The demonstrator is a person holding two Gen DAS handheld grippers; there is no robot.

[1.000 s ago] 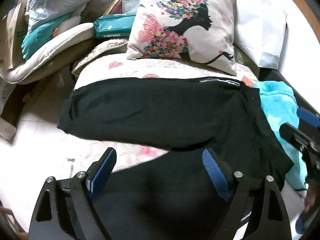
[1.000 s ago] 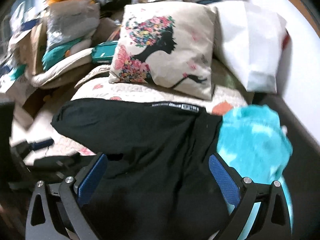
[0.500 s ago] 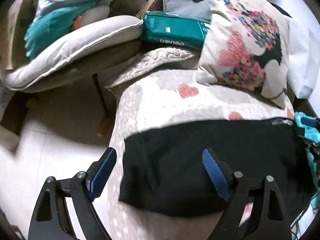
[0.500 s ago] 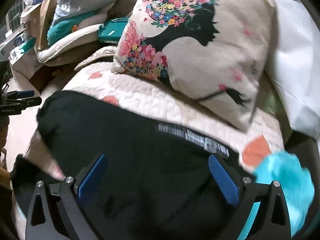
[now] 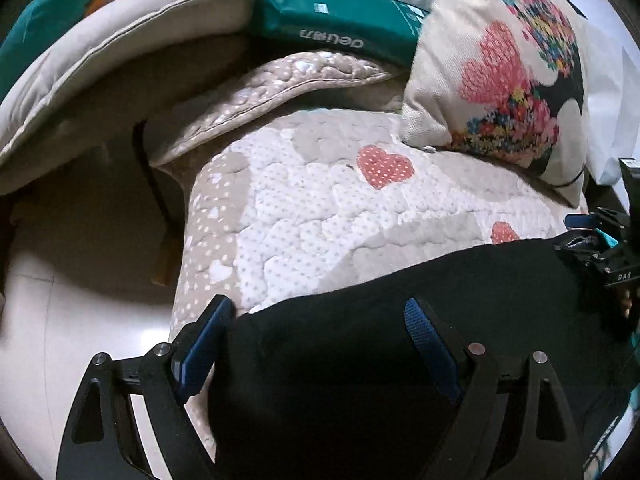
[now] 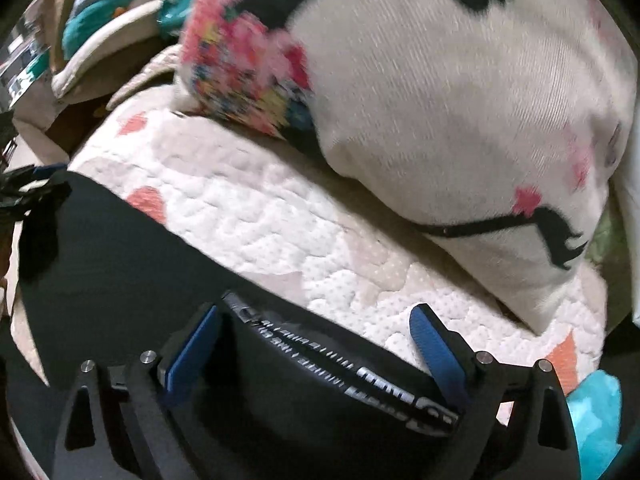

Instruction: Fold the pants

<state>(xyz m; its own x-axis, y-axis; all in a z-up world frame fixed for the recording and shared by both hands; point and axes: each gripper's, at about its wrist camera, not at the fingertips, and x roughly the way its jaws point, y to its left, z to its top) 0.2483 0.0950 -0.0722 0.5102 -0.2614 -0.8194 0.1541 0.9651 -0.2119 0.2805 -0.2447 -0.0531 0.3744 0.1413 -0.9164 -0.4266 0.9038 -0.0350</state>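
Observation:
Black pants point(image 5: 400, 320) lie flat across a quilted heart-print bed cover point(image 5: 320, 200). My left gripper point(image 5: 316, 344) is open, its blue pads straddling the far-left hem end of one leg. My right gripper point(image 6: 316, 344) is open over the waistband with its white lettering point(image 6: 380, 372), at the pants' far edge. The right gripper also shows at the right edge of the left wrist view point(image 5: 600, 248); the left gripper shows at the left edge of the right wrist view point(image 6: 28, 188).
A printed pillow point(image 5: 512, 80) and a white pillow point(image 5: 608, 92) lean behind the pants. A teal package point(image 5: 332, 24) and a beige cushion point(image 5: 100, 68) sit at the back left. A turquoise towel point(image 6: 592, 420) lies at the right. The bed's left edge drops to the floor point(image 5: 80, 304).
Both grippers have moved forward and down toward the pants' far edge: the left to the leg hem, the right to the waistband. Both stay open.

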